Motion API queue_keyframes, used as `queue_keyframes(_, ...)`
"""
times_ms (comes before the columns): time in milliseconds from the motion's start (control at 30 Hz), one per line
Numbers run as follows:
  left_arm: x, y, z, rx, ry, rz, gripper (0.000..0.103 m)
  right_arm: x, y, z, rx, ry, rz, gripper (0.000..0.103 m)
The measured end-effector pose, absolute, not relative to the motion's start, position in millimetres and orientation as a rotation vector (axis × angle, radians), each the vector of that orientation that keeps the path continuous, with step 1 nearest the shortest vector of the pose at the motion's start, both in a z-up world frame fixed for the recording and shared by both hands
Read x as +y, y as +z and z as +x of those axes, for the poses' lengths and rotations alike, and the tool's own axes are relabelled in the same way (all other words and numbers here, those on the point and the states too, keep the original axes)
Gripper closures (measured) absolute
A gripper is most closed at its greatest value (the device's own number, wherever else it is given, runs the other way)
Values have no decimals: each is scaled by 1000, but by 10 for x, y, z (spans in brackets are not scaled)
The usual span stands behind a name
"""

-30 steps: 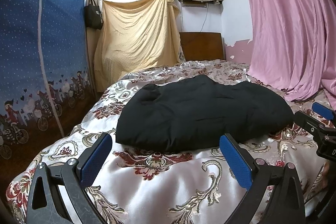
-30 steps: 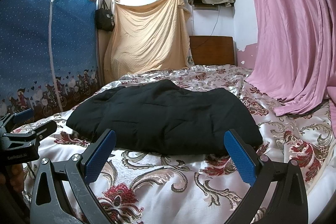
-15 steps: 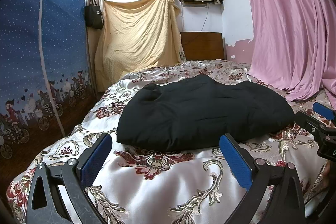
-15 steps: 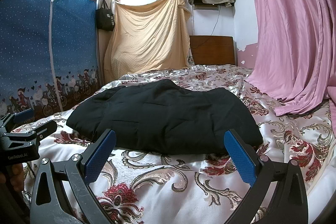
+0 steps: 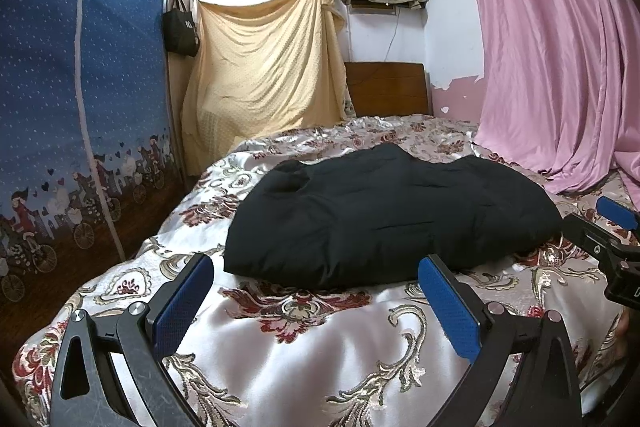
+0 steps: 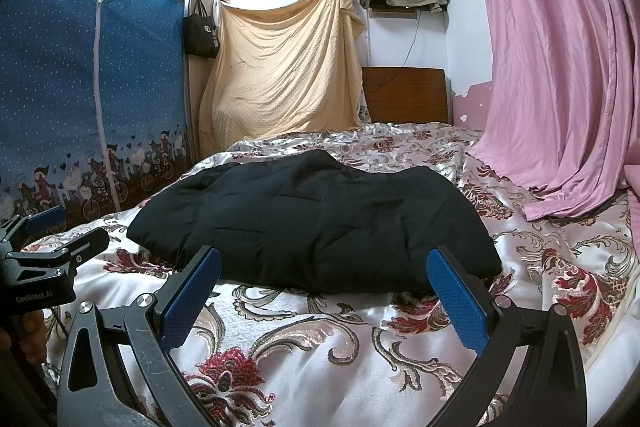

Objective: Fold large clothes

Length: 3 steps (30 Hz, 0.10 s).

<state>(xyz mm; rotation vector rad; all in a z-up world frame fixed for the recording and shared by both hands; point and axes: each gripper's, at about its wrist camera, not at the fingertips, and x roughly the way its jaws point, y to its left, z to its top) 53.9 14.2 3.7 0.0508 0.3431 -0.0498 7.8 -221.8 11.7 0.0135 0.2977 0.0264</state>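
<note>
Mostly visible black garment [image 5: 384,219], tools [image 5: 316,299] spread empty

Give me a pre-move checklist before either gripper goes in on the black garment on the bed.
1. Left gripper open and empty: ok, jaws spread wide with nothing between them.
2. Right gripper open and empty: ok, same state.
3. Black garment within view of both cameras: ok, it lies on the floral bedspread just ahead of both grippers.
4. Garment untouched by either gripper: ok, both sit short of its near edge.
5. Pink curtain off the garment: ok, its hem rests on the bed to the right, apart from it.
6. Garment already fully folded: cannot tell, it looks like a bulky mound but the layers are hidden.
</note>
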Motion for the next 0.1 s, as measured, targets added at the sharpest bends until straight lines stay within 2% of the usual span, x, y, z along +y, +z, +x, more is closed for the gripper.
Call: queue_keyframes(100, 150, 35, 544, 336, -44, 48, 0, -2222, 120, 81, 299, 26, 15, 2)
